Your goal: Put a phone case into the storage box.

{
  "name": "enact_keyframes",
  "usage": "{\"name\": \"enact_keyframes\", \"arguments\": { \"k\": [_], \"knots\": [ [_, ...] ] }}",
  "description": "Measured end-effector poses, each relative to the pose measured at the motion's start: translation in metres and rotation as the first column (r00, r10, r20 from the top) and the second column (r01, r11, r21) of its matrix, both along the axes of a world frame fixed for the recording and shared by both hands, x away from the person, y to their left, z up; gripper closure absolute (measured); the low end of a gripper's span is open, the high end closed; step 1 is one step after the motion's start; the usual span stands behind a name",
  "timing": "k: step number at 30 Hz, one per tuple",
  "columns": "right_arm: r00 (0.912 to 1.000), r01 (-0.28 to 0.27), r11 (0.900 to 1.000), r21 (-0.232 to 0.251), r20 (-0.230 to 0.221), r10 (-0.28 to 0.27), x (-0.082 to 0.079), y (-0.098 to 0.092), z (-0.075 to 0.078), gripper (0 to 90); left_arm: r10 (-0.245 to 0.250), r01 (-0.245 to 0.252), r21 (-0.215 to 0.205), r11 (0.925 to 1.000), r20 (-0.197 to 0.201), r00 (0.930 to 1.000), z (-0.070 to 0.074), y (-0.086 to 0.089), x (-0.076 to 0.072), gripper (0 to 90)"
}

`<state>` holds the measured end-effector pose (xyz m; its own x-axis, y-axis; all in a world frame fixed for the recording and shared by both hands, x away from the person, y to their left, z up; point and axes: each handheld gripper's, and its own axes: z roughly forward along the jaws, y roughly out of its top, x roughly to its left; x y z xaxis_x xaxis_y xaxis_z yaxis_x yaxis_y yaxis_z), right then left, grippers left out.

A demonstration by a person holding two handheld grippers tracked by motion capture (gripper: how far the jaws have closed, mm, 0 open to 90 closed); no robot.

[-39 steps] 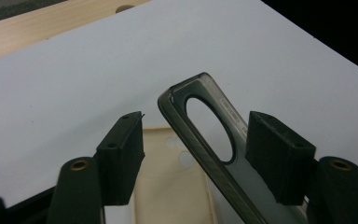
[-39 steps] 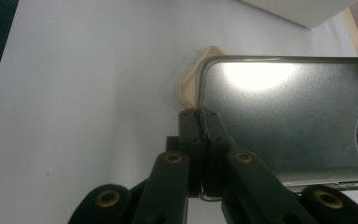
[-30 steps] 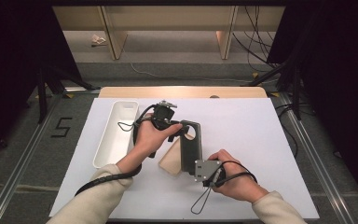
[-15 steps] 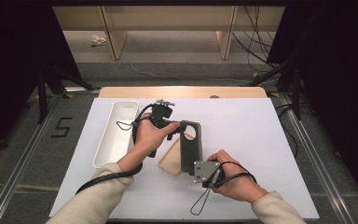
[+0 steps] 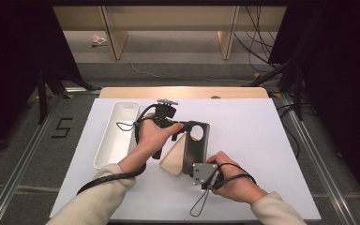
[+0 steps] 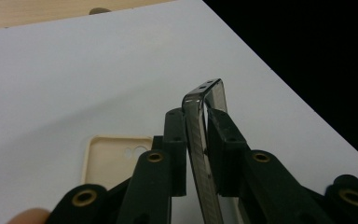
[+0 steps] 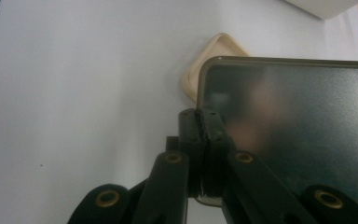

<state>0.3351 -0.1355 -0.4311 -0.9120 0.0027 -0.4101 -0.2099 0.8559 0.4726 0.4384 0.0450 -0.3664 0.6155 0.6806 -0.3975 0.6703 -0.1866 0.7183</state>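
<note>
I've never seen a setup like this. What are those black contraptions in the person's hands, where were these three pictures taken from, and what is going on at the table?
A person holds a hand-operated two-jaw tool in each hand. One picture looks down from above; the other two come from cameras riding on each tool, looking along its black jaws. On the white table top lie a long white tray and a beige phone case. Both tools grip a dark smoky phone case, raised above the beige one: the right tool is shut on one end, and the left tool, whose jaws have just been closing, pinches its edge near the other end.
</note>
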Motion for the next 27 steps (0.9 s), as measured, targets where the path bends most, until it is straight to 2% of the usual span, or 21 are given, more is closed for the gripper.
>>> {"name": "enact_keyframes", "arguments": {
  "k": [3, 4, 6, 7, 8, 9, 10, 12, 13, 14, 16, 18, 22, 27],
  "knots": [
    [0.9999, 0.010, 1.000, -0.009, -0.003, -0.010, 0.001, 0.000, -0.001, 89.3, -0.015, 0.015, -0.030, 0.9995, -0.005, 0.9999, 0.001, -0.001, -0.001, 80.2],
    [0.9999, 0.011, 1.000, -0.004, 0.003, -0.011, 0.001, 0.000, -0.002, 88.5, -0.020, 0.020, -0.025, 0.9995, 0.004, 0.9998, 0.002, -0.002, -0.002, 81.3],
    [0.9995, 0.025, 1.000, -0.002, -0.017, -0.025, 0.002, -0.001, -0.002, 82.6, -0.031, 0.030, 0.016, 0.9994, 0.054, 0.9981, 0.004, -0.003, -0.005, 82.3],
    [0.9993, 0.032, 0.999, 0.019, -0.021, -0.032, 0.002, -0.001, -0.002, 79.6, -0.038, 0.036, 0.030, 0.9989, 0.076, 0.9964, 0.005, -0.003, -0.006, 82.3],
    [0.9993, 0.034, 0.999, 0.037, -0.019, -0.033, 0.003, -0.002, -0.001, 77.0, -0.040, 0.038, 0.026, 0.9989, 0.093, 0.9949, 0.007, -0.003, -0.007, 82.4],
    [0.9984, 0.040, 0.997, 0.059, -0.041, -0.038, 0.003, -0.003, 0.000, 74.3, -0.041, 0.039, 0.022, 0.9990, 0.103, 0.9939, 0.008, -0.002, -0.007, 82.4],
    [0.9985, 0.045, 0.995, 0.084, -0.035, -0.043, 0.004, -0.004, 0.001, 71.6, -0.040, 0.037, 0.023, 0.9990, 0.112, 0.9930, 0.010, -0.002, -0.008, 82.5],
    [0.9971, 0.070, 0.991, 0.114, -0.037, -0.066, 0.004, -0.005, 0.004, 67.1, -0.027, 0.025, 0.021, 0.9995, 0.145, 0.9891, 0.012, 0.000, -0.008, 82.5],
    [0.9971, 0.070, 0.991, 0.114, -0.037, -0.066, 0.004, -0.005, 0.004, 67.1, -0.027, 0.025, 0.021, 0.9995, 0.145, 0.9891, 0.012, 0.000, -0.008, 82.5],
    [0.9934, 0.107, 0.980, 0.168, -0.059, -0.098, 0.006, -0.009, 0.007, 60.4, -0.028, 0.024, 0.025, 0.9994, 0.167, 0.9855, 0.015, 0.003, -0.008, 82.5],
    [0.9909, 0.128, 0.972, 0.195, -0.065, -0.117, 0.008, -0.012, 0.008, 56.0, -0.019, 0.016, 0.016, 0.9997, 0.183, 0.9829, 0.016, 0.006, -0.008, 82.5],
    [0.9855, 0.162, 0.961, 0.224, -0.086, -0.146, 0.009, -0.015, 0.008, 51.7, -0.008, 0.005, 0.012, 0.9999, 0.205, 0.9788, 0.018, 0.011, -0.009, 82.6],
    [0.9745, 0.214, 0.939, 0.271, -0.125, -0.186, 0.013, -0.022, 0.008, 43.6, 0.004, -0.005, 0.007, 1.0000, 0.223, 0.9748, 0.020, 0.018, -0.009, 82.6],
    [0.9551, 0.283, 0.896, 0.341, -0.185, -0.231, 0.017, -0.031, 0.009, 33.5, 0.009, -0.008, -0.007, 0.9999, 0.244, 0.9697, 0.021, 0.027, -0.009, 82.6]
  ]
}}
